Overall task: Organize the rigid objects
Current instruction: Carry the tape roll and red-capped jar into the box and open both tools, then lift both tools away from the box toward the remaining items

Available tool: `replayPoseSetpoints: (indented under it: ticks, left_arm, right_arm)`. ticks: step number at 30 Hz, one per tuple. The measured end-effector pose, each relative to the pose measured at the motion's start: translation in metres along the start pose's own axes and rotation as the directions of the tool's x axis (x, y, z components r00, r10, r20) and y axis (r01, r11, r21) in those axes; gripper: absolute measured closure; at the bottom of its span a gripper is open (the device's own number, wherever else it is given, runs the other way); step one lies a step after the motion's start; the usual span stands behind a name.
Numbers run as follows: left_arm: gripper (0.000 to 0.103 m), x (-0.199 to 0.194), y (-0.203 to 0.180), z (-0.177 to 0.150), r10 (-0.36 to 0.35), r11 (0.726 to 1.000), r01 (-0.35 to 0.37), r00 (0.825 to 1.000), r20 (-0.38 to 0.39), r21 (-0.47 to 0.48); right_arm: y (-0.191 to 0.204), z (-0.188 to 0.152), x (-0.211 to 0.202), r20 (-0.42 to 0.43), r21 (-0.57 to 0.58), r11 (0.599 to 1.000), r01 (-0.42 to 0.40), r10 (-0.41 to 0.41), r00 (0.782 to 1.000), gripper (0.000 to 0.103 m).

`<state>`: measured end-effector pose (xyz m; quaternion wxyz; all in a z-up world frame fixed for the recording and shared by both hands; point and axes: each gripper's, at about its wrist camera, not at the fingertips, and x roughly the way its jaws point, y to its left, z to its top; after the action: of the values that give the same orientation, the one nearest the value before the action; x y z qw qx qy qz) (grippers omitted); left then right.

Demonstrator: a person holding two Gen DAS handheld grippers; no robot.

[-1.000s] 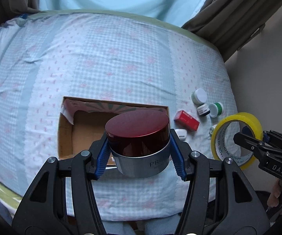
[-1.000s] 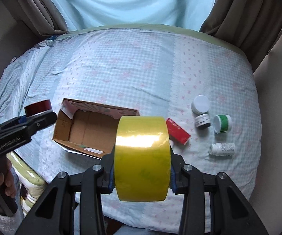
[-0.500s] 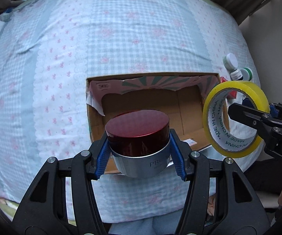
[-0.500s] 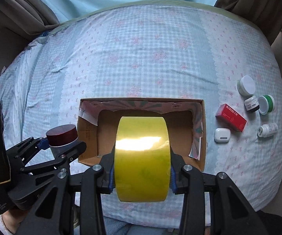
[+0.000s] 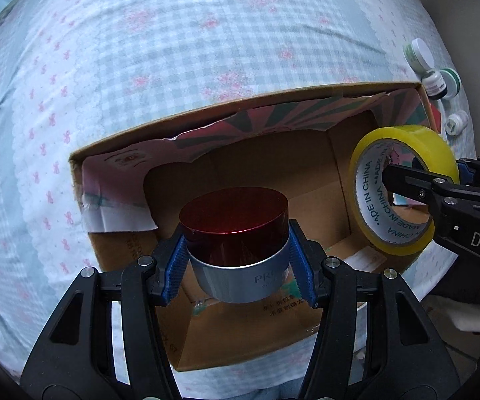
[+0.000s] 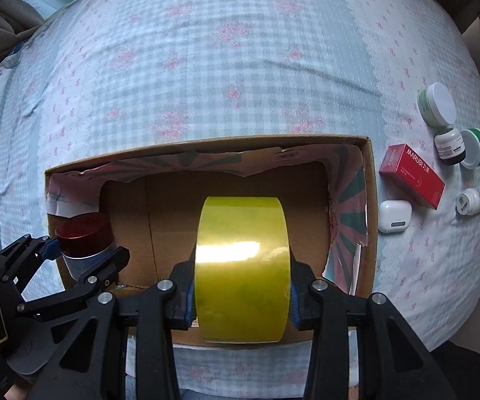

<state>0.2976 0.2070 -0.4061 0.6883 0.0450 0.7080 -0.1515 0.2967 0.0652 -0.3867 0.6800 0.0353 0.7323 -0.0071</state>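
the left gripper (image 5: 235, 261) is clenched on a round cream jar (image 5: 236, 233) with a dark red lid and a silver body, its blue pads pressed to either side; the body carries pale lettering that starts "pro", the rest hidden by the pad. the jar hangs over the left part of an open cardboard box (image 6: 206, 141) that lies on a blue checked bedsheet (image 6: 223, 66) with pink sprigs. the box's folded-in flaps show a pink and green ray pattern, and the near wall bears small print too fine to read.

further right, the right gripper (image 6: 241, 286) grips a roll of yellow tape (image 6: 241, 266) across its width, held over the middle of the box. in the left wrist view the roll's inner core reads "made in china", and the gripper's body shows the letters "das".

right of the box, on the sheet: a white earbud case (image 6: 394, 216) just beside the box wall, a red carton (image 6: 413, 175) printed "marubi", then a white-lidded jar (image 6: 439, 103), a small dark-based jar (image 6: 449, 146) with an unreadable label, a green-banded jar (image 6: 474, 148) and a small white bottle (image 6: 473, 200) lying on its side.
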Motion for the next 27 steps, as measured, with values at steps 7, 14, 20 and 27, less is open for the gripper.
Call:
replayPoseSetpoints:
  ticks: [7,14,20,27]
  left_arm:
    - [0.0,-0.015,-0.009,0.002,0.008,0.996,-0.014,0.997,0.073,0.084]
    - [0.0,-0.025,0.01,-0.011,0.037,0.997,-0.042,0.996,0.079,0.06]
    - [0.0,-0.038,0.021,-0.023,0.045,0.999,-0.047,0.994,0.103,0.012]
    - [0.0,-0.067,0.016,-0.044,0.071,0.997,-0.071,0.986,0.154,-0.009]
  right_arm:
    - [-0.001,0.01,0.008,-0.008,-0.014,1.0,0.013,-0.013,1.0,0.0]
    - [-0.019,0.0,0.0,0.014,0.025,0.996,-0.081,0.081,0.997,0.0]
    - [-0.02,-0.013,0.0,0.015,0.035,0.996,-0.079,0.079,0.997,0.0]
    - [-0.014,-0.031,-0.02,0.044,0.037,0.996,-0.086,0.085,0.995,0.0]
